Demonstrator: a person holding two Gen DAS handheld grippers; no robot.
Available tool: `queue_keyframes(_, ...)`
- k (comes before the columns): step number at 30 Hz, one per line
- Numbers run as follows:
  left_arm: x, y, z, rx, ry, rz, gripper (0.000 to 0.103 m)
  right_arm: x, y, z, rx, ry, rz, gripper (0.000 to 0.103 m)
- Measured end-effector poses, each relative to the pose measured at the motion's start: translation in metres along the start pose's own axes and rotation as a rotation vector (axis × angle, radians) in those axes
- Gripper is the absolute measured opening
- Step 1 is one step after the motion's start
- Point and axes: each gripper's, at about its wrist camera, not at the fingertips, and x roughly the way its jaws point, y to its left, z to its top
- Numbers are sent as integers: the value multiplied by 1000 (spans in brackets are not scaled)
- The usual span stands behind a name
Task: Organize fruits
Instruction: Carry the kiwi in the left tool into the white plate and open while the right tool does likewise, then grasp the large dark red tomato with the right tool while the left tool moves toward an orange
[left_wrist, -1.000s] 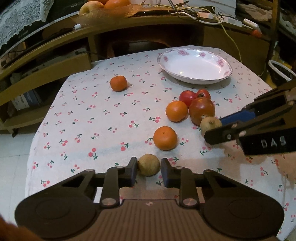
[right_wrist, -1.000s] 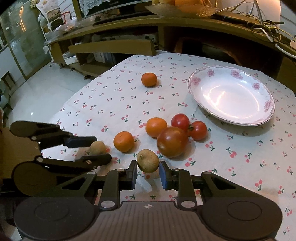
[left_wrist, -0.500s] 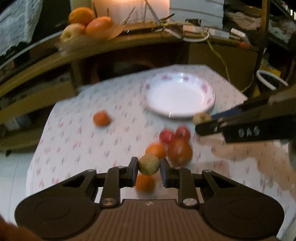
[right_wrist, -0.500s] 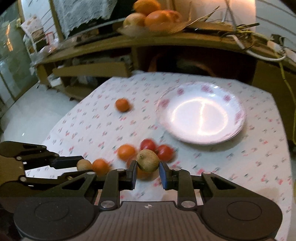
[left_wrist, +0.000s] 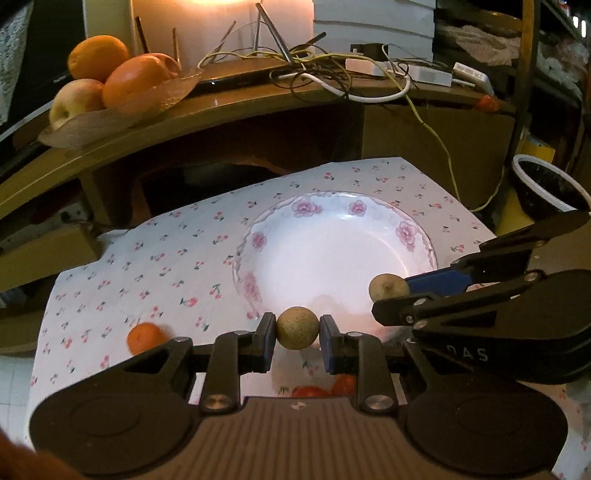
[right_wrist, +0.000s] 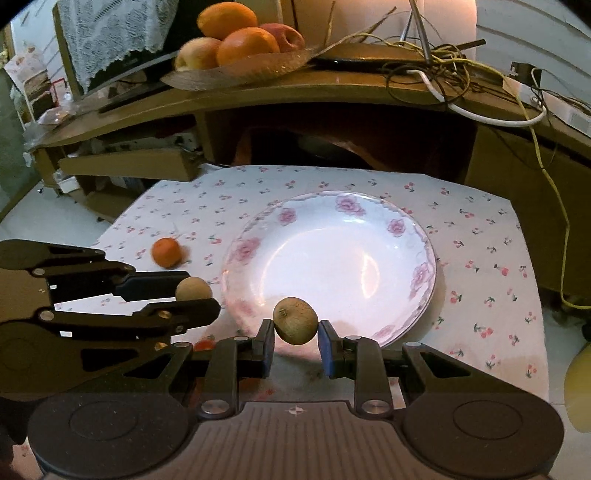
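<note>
Cherry-print tablecloth (right_wrist: 476, 236): empty plate (right_wrist: 332, 258), lone orange (right_wrist: 167, 252) beside.

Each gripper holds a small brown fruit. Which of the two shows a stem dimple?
The brown fruit in the right gripper; the left gripper holds a smooth, evenly round fruit.

Both grippers hold brown fruits over plate (left_wrist: 421, 236).

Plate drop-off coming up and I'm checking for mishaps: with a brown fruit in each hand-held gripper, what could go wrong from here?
1. The left hand-held gripper and right hand-held gripper are close together at the plate's near rim, so they might bump each other.
2. Both round fruits could roll once released and might leave the shallow plate.
3. The left fruit looks short of the rim in the right view, so releasing now may miss the plate.
</note>
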Motion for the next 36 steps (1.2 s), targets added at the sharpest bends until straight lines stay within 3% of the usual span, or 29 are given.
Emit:
queue_keyframes(12,29,2,5,1,24,11,31,26,-22,8,40,53,10,28)
queue_keyframes(36,0,20,1,-40,-17,29,35,9,-29,8,62,-2,-13,34)
